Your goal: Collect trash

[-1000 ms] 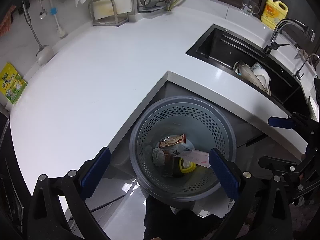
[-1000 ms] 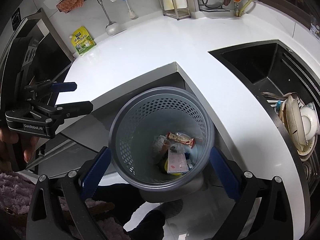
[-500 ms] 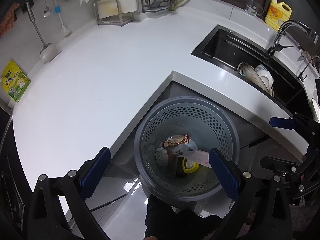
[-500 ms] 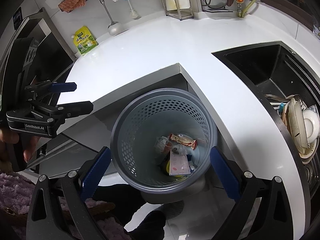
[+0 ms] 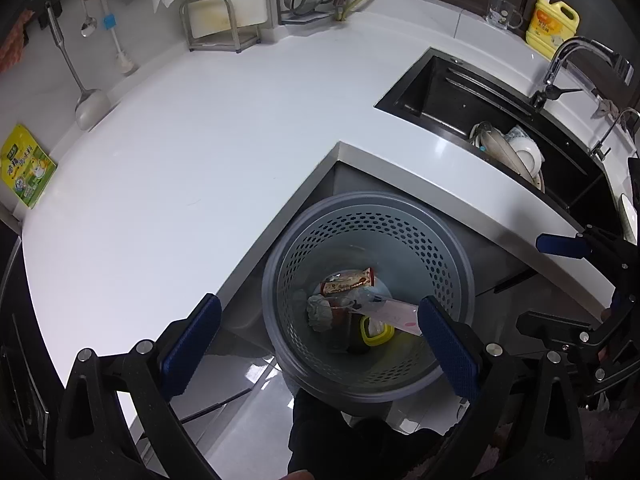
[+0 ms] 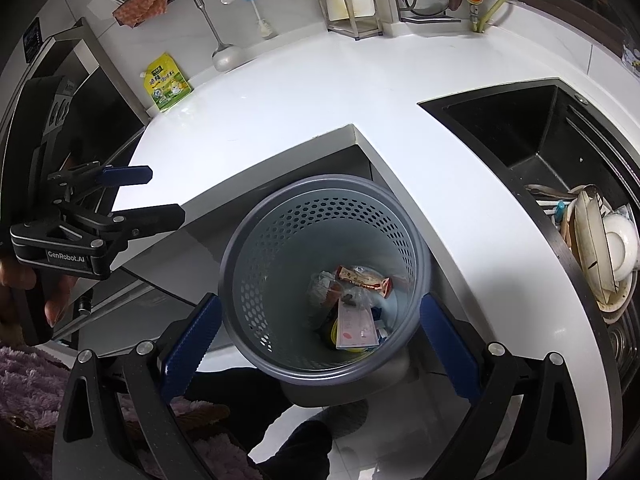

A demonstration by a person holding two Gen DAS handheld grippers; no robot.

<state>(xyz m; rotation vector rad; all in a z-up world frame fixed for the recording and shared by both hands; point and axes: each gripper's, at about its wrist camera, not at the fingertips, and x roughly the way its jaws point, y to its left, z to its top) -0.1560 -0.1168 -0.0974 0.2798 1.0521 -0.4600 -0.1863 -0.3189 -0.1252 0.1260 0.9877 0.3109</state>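
Both grippers hang above the floor bin with their blue-padded jaws spread wide and nothing held between them. The left gripper (image 5: 316,338) points down over the grey perforated plastic waste bin (image 5: 448,248), its two fingers framing the bin's near rim; seen from the right wrist, it sits off to the side with its jaws pointing toward the counter edge, and a hand (image 6: 24,292) is wrapped round its black handle. The right gripper (image 6: 318,342) looks almost straight down into the same bin, one finger to each side of the rim, neither touching it.

At the bottom of the bin lies the trash: a red-and-brown snack wrapper (image 6: 364,279), a flat pink-and-white packet (image 6: 357,326), a crumpled whitish wad (image 5: 319,312) and a yellow ring-shaped piece (image 5: 376,330), all heaped together.

The bin stands on the pale tiled floor, tucked into the inside corner of the white L-shaped countertop (image 5: 180,152), whose surface is bare. A black sink (image 6: 520,128) set into the counter holds stacked white dishes (image 6: 608,248). A green-and-yellow pouch (image 6: 167,82) leans on the back wall, near a hanging steel ladle (image 6: 224,54). A yellow detergent bottle (image 5: 551,24) stands behind the chrome tap (image 5: 560,64).
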